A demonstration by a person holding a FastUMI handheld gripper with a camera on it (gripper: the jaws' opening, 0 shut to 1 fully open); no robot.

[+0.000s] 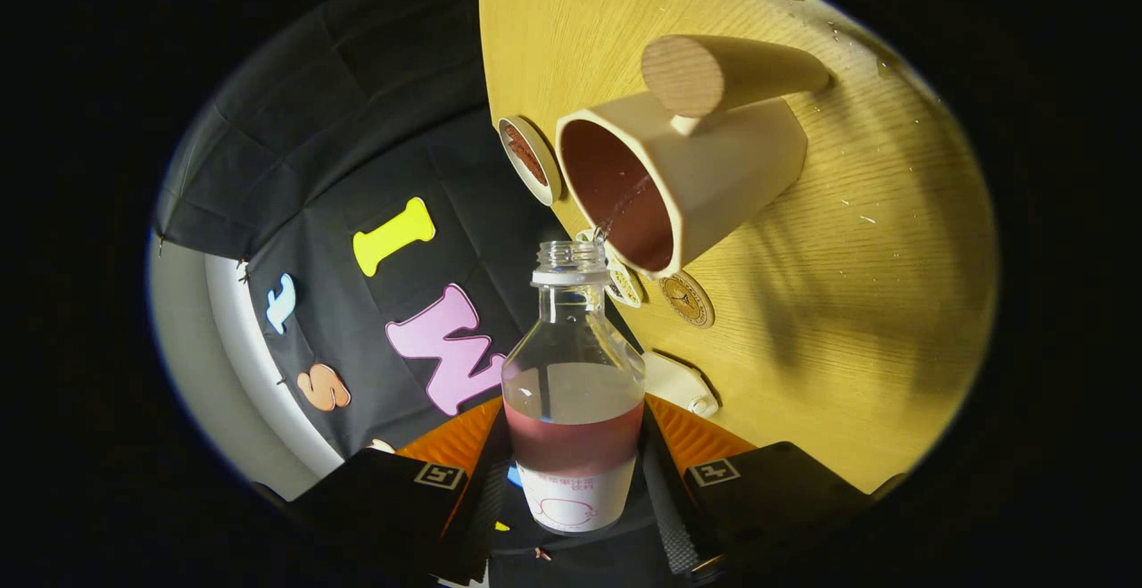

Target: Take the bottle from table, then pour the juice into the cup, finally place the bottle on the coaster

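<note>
My gripper (575, 481) is shut on a clear bottle (573, 392) with a red and white label, held between the fingers and tipped over sideways. Its open neck (571, 262) points at a beige cup (687, 182) with a dark red inside and a round wooden handle (705, 75), just beyond the bottle on the wooden table (856, 302). A thin stream of clear liquid (620, 209) runs from the bottle's mouth into the cup. Some liquid remains in the bottle. A round white-rimmed coaster (528, 160) with a red-brown centre lies right beside the cup.
Two small round discs (687, 300) (624, 286) lie on the table between the bottle's neck and the cup. A small white object (678, 383) sits on the table close to the bottle's shoulder. Water drops (856, 209) dot the wood beyond the cup. The table's edge (486, 62) borders the booth wall.
</note>
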